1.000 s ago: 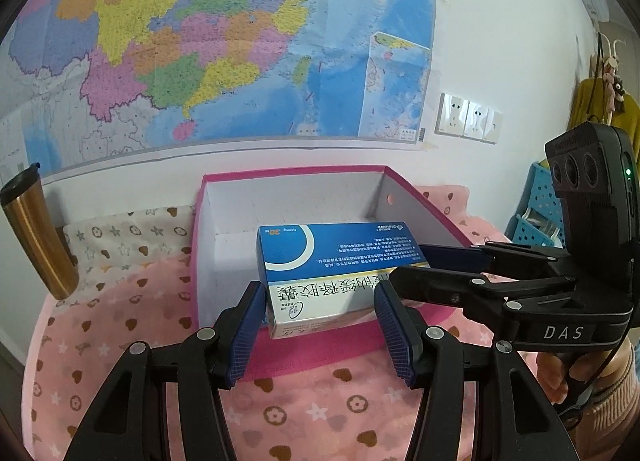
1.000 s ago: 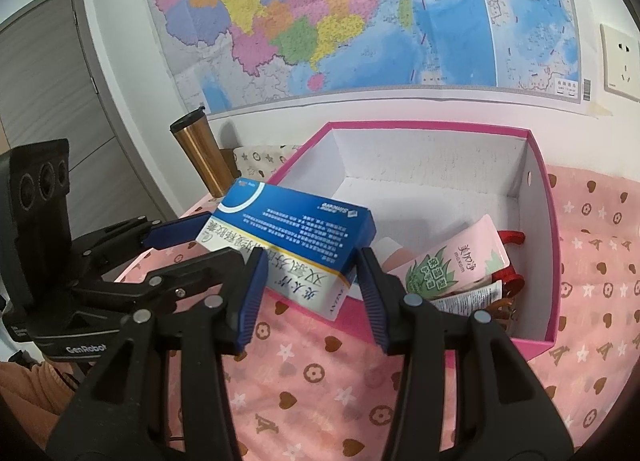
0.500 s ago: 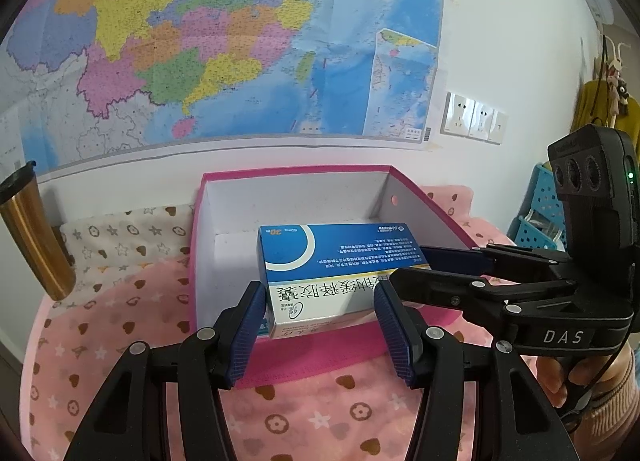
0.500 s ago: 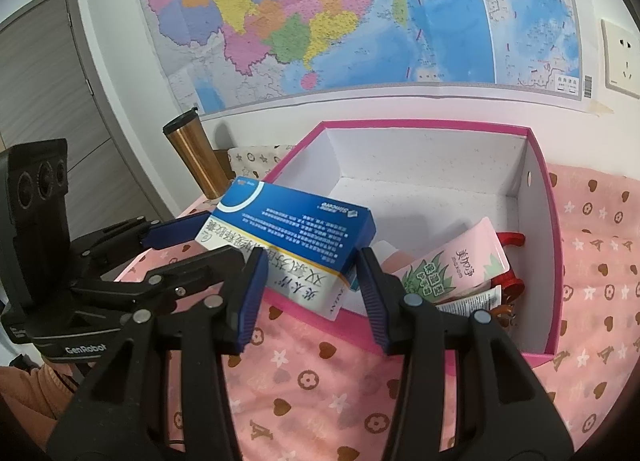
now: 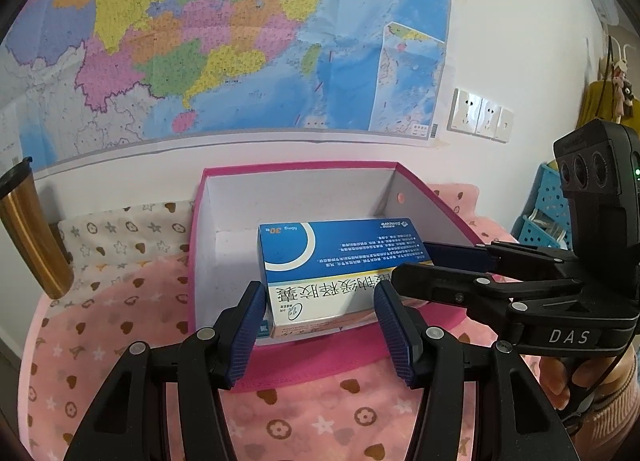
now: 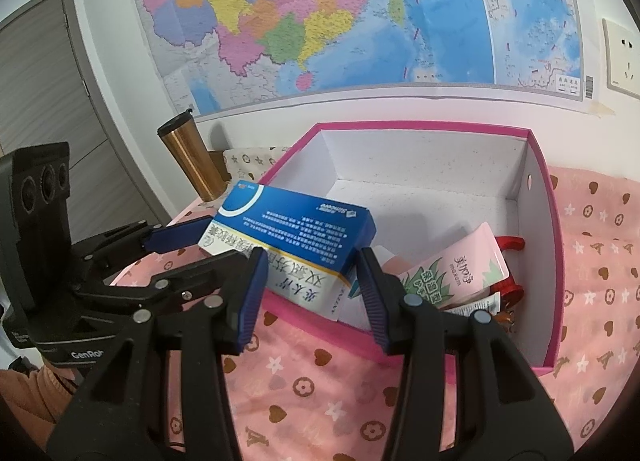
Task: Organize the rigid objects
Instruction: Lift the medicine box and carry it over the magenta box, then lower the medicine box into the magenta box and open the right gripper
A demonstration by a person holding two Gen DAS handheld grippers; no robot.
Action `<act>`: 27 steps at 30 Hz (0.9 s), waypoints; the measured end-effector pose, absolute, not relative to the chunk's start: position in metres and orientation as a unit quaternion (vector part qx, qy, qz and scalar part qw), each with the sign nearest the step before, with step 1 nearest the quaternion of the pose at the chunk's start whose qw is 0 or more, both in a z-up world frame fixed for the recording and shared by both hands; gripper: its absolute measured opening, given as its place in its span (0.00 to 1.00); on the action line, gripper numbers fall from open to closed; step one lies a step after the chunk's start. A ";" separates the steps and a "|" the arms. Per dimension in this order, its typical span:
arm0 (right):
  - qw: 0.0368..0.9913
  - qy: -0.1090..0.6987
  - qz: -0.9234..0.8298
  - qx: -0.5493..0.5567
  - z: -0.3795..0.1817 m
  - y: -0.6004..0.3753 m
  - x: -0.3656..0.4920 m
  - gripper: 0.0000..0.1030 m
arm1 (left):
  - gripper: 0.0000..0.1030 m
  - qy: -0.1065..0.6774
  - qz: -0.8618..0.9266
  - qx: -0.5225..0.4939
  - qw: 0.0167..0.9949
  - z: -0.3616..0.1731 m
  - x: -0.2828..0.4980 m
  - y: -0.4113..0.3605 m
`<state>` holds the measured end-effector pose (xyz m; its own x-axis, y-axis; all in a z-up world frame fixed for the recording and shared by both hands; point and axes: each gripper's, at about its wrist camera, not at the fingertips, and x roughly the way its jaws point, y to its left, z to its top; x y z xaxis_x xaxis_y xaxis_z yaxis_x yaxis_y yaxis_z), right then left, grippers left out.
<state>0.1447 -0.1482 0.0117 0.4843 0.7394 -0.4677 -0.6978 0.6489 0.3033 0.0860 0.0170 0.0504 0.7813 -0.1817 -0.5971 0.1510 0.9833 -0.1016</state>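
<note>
gripping blue medicine box (image 5: 340,261) over pink bin (image 5: 304,357) near rim, both grippers

boxes: 1 pink (image 6: 554,261), 1 blue-white (image 6: 296,237) | tubes: 1 (image 6: 460,269) | tumblers: 1 (image 6: 190,157) | hand-held grippers: 2 (image 5: 320,325) (image 6: 310,281)

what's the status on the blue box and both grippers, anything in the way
Left gripper and right gripper both shut on blue box. Box held over pink bin's near edge. Pink tube already inside.
</note>
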 end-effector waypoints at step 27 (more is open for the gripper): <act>0.859 0.296 0.417 0.036 0.011 -0.143 0.155 0.48 | 0.55 0.331 -0.088 -0.040 0.939 0.045 0.099 0.025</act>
